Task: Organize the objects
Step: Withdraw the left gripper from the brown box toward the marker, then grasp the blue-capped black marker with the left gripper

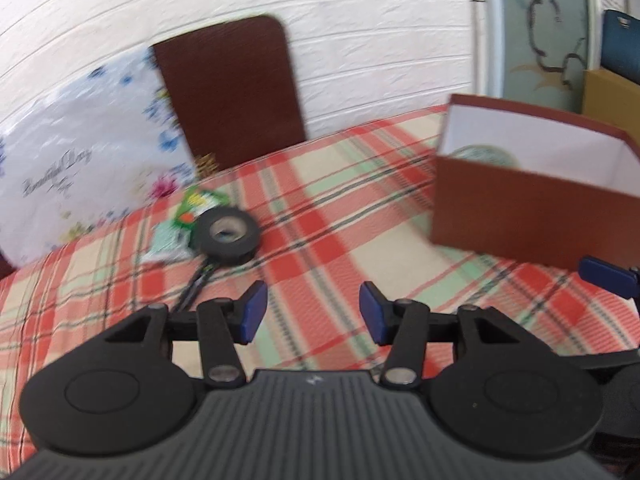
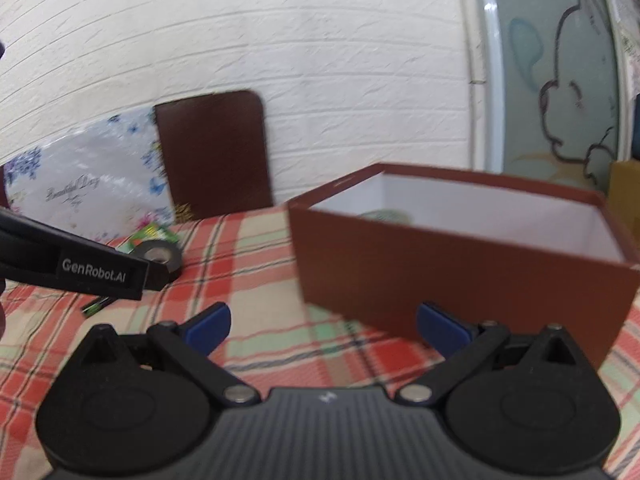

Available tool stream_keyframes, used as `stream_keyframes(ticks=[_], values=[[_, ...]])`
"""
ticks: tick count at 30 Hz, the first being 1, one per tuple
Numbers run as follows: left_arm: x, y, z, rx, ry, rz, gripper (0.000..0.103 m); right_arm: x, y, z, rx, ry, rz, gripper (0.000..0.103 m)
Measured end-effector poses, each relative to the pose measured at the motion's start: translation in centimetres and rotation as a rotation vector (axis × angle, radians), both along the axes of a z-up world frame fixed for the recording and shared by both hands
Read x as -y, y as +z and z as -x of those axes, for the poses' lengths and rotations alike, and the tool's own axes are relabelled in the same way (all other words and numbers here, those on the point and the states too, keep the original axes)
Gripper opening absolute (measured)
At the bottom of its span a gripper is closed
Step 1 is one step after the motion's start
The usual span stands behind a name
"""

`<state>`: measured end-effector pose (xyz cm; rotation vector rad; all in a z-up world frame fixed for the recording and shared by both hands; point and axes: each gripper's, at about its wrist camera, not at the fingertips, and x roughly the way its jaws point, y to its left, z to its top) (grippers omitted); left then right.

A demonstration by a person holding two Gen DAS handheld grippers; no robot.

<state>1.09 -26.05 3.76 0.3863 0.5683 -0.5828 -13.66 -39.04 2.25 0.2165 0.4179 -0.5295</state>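
Left wrist view showed the left hand-held gripper (image 1: 313, 312) nearest the lens, its blue pads apart with nothing but plaid cloth between them. Taking the brown box (image 1: 532, 220) as the landmark, this gripper hung over the counter (image 1: 328, 216) short of the box and to its left. A thin dark cord (image 1: 196, 284) lay just beyond the left pad, leading up to a roll of black tape (image 1: 227, 236) well left of the box. Touching the roll's far left side was a green and white packet (image 1: 182, 224). The box stood open-topped, white inside, with a round pale green thing (image 1: 484, 156) lying on its bottom. Farther left of the box, a dark brown panel (image 1: 232, 92) and a flowered plastic bag (image 1: 84, 164) leaned against the white brick wall (image 1: 360, 40).

Right wrist view showed the right hand-held gripper (image 2: 323, 326) with its pads wide apart and empty, just short of the box's near wall.
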Motion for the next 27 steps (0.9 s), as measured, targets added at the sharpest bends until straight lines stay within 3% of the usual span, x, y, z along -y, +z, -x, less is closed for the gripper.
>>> stream_keyframes(ticks=[11,17,20,22,24,27], values=[[-9.0,-4.0,-5.7,-0.030,0.207,-0.015,0.053,-5.8,-2.8,-5.7,-0.158,0.181,-0.060,0.103],[-15.9,-6.5,-9.6,-0.054,0.361,0.035,0.053,-8.3,-3.9,-9.3,-0.229,0.266,-0.087,0.102],[-19.0,-7.6,-10.9,-0.043,0.422,0.104,0.065,-9.4,-4.5,-11.8,-0.254,0.295,-0.095,0.102],[-20.2,-8.5,-10.9,0.005,0.432,0.139,0.070,-10.0,-4.6,-13.6,-0.240,0.315,-0.102,0.102],[-20.9,-8.6,-11.1,-0.007,0.431,0.198,0.072,-10.4,-4.5,-15.8,-0.212,0.344,-0.137,0.102],[-20.4,-8.7,-11.1,0.009,0.432,0.188,0.072,-10.3,-4.3,-19.3,-0.175,0.324,-0.196,0.102]])
